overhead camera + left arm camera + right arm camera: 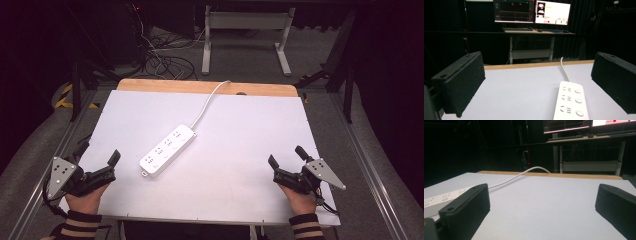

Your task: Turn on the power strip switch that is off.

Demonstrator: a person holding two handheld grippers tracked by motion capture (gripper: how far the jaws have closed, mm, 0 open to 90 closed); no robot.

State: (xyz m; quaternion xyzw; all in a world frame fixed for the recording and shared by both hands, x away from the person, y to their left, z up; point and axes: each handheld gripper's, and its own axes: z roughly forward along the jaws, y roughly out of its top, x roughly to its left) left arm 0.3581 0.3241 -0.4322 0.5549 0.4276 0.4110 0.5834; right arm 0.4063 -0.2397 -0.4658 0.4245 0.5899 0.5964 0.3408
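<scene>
Room to move is generous: the white bench top [240, 165] lies bare on every side of the power strip [167, 151], which sits a little left of centre, angled from its near left end up toward the far right. Its white cord [207, 102] runs from the far end over the wooden strip [150, 85] along the bench's far edge. Your left gripper [98, 159] hovers at the near left corner, close to the left edge, and your right gripper [286, 159] at the near right corner, close to the right edge; both are well apart from the strip, the left one nearer to it. On the left gripper the fingers [461, 85] stand spread wide with nothing between them but bench surface and, farther off, the near end of the power strip [571, 102]. On the right gripper the fingers [466, 207] are likewise spread wide and hold nothing; the power strip [441, 198] shows beyond its left finger, with the cord [524, 173] arching away to the far edge. Metal rails [372, 165] flank the bench on both sides. Beyond the far edge the room is dark, with a white-legged desk [531, 45] carrying lit monitors [552, 12] and a tangle of cables [165, 60] on the floor.
</scene>
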